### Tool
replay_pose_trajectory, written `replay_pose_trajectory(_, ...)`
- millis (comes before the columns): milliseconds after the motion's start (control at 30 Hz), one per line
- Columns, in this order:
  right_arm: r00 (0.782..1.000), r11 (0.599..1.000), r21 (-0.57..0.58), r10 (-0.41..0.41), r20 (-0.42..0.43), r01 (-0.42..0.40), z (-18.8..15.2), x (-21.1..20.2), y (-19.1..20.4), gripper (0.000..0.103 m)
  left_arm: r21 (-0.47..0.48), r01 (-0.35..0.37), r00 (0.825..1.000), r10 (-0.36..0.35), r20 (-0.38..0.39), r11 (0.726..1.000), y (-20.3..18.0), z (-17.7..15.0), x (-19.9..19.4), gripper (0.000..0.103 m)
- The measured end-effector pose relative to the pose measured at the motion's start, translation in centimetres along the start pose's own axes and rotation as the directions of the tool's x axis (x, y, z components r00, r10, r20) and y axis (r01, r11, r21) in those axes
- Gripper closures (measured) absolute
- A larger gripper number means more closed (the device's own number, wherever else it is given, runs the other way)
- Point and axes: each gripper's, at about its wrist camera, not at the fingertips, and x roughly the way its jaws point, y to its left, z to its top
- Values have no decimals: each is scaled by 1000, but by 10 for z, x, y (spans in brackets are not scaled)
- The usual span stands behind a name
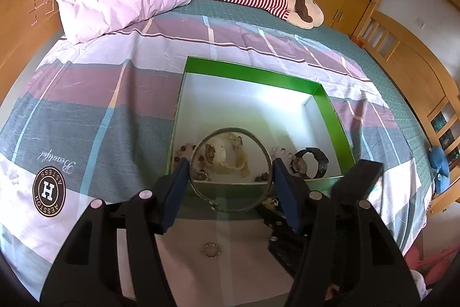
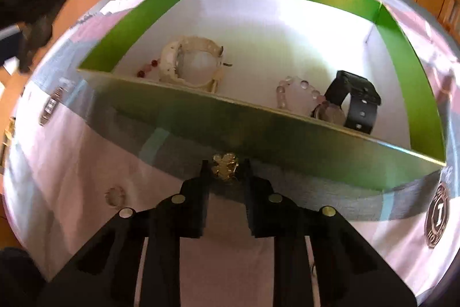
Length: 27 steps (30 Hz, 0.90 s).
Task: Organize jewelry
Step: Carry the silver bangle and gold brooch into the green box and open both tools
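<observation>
Left gripper is holding a thin metal bangle across its width, pads pressing on either side, hovering at the near wall of the green box on the bed, probably so it can drop straight in. Right gripper is sitting narrow around a small gold piece just outside that near wall; pad contact looks likely, not certain. Already lying inside the box: cream watch, black watch, pale bead bracelet. A small ring is waiting on the bedspread, not boxed yet.
</observation>
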Motion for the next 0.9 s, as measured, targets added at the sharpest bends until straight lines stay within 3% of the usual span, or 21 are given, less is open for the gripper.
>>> replay_pose_trajectory(100,998,999,-20,47,44,-46,3,-29,7,83,1,-6,1000,6,8,1000,1,1,-1,43)
replay_pose_trajectory(200,986,997,-34,80,145,-75,9,-69,7,83,-2,-5,1000,5,18,1000,1,3,-2,43)
replay_pose_trajectory(333,956,998,54,14,292,-31,28,-100,-22,83,-2,-10,1000,10,21,1000,1,6,1,43)
replay_pose_trajectory(500,960,985,169,-11,279,-38,42,-87,-59,83,-6,-8,1000,8,15,1000,-1,10,12,43)
replay_pose_trajectory(733,965,986,165,-42,258,-1,42,-74,-70,82,14,-17,1000,18,-23,1000,-9,10,39,43)
replay_pose_trajectory(767,964,986,165,-47,261,4,42,-76,-71,81,21,-19,999,19,-27,1000,-10,9,40,43)
replay_pose_trajectory(833,962,985,173,-48,269,1,41,-81,-71,59,37,-24,999,25,-28,999,-12,8,40,43)
replay_pose_trajectory(900,954,985,170,-44,295,-7,41,-90,-68,49,38,-16,1000,17,-21,999,-13,8,37,42)
